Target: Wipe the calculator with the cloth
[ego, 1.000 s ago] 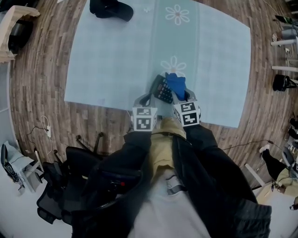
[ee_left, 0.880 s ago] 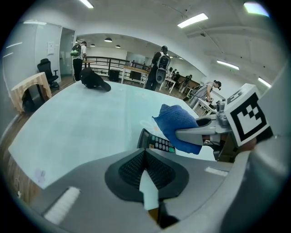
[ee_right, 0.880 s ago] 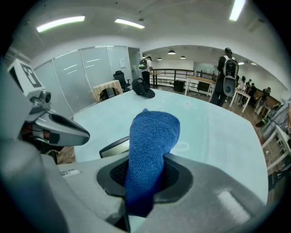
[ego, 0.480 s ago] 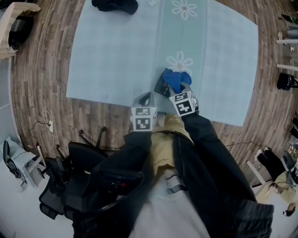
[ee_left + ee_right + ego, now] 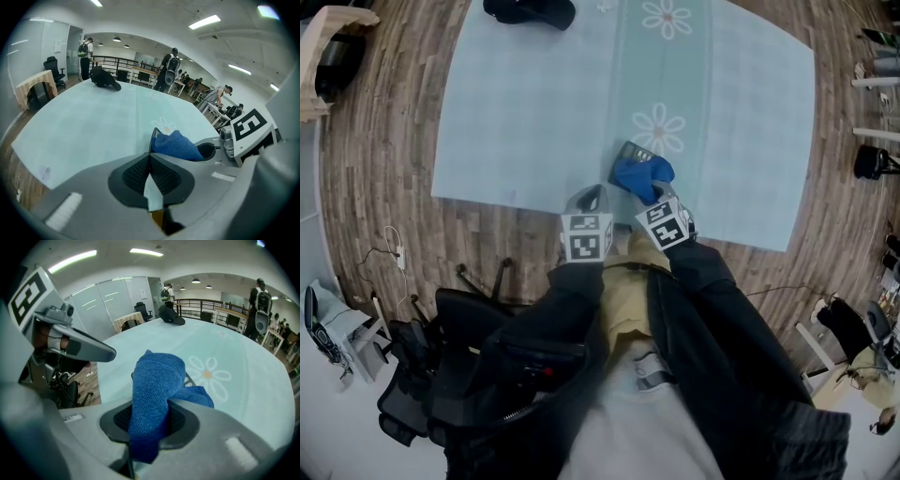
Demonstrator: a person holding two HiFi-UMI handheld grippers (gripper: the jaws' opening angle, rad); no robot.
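Our right gripper [image 5: 657, 195] is clamped on the blue cloth [image 5: 639, 174], which lies over the calculator [image 5: 634, 152] at its 11 o'clock on the table cover [image 5: 525, 112], while our left gripper [image 5: 591, 199] at 9 o'clock is pinched together on nothing, so we judge the wiping underway, with the far end left.

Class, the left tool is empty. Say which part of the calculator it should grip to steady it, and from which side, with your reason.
Probably the calculator by its bare left edge, coming from the left. The cloth in the right tool covers its near and right parts, leaving only the left edge and far end free. The left tool, now shut, must open first.
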